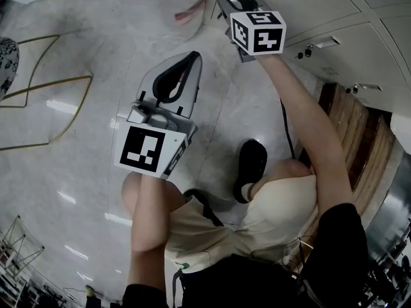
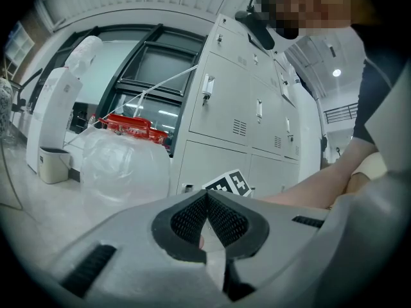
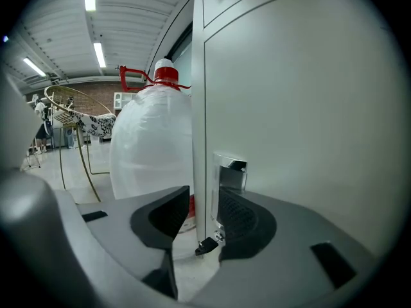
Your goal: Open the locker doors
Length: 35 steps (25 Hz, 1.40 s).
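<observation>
A: Right gripper state?
B: The right gripper (image 3: 204, 192) has its jaws well apart and grips nothing. The free edge of the locker door sits in the gap, and neither pad looks pressed on it.
A: Where's the door itself?
B: The locker door (image 3: 308, 108) fills 12 to 4 o'clock in the right gripper view. Its handle (image 3: 232, 172), a clear recessed pull, is at 1 o'clock, just above the right pad. A small dark key (image 3: 207, 243) hangs at 6 o'clock, under the gap. I can't tell if the door is off its frame.
A: Left side?
B: The left gripper (image 2: 207, 196) has its pads together tip to tip, with nothing between them. It's well apart from the lockers (image 2: 237, 101), which stand at 12 to 2 o'clock in its view. The doors I can see there are closed.
A: Anything else nearby?
B: A plastic-wrapped bottle (image 3: 151, 146) with a red cap (image 3: 166, 74) is at 10 o'clock in the right gripper view, just beside the cabinet corner. In the head view the right arm reaches out to 1 o'clock toward the lockers. The left gripper sits mid-frame over the pale floor (image 1: 83, 37).
</observation>
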{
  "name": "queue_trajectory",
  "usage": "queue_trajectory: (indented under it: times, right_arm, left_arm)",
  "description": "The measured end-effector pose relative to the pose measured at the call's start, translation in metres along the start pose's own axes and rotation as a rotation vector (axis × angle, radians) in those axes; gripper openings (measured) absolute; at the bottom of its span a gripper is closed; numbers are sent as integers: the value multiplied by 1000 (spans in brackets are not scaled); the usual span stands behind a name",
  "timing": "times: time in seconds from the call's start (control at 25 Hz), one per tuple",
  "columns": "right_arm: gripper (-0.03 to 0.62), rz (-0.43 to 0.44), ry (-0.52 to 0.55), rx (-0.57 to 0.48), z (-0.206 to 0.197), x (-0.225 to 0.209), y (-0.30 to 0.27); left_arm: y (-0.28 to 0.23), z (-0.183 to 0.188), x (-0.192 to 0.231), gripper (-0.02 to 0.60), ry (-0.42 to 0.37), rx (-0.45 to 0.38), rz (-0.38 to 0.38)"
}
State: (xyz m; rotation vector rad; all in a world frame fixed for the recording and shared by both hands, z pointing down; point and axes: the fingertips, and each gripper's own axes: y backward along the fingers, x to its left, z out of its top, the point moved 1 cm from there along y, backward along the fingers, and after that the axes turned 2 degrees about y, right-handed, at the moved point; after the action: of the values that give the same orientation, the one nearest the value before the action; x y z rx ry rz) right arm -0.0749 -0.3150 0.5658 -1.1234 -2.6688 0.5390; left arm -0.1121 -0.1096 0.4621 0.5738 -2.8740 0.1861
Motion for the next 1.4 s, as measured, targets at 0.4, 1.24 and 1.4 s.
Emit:
queue_trajectory:
  times: [0.4,1.24,1.4]
  right_arm:
    - [161,-40,-33,6,1,4,-5]
    - [161,113,13,40,-13,46,39]
    - [161,139,23,48,-20,57,58]
  left_arm:
    - [5,3,2,15,-10,-11,5]
    - [13,-1,20,15,18,-28,20]
    - [8,-3,14,15,8,-25,0]
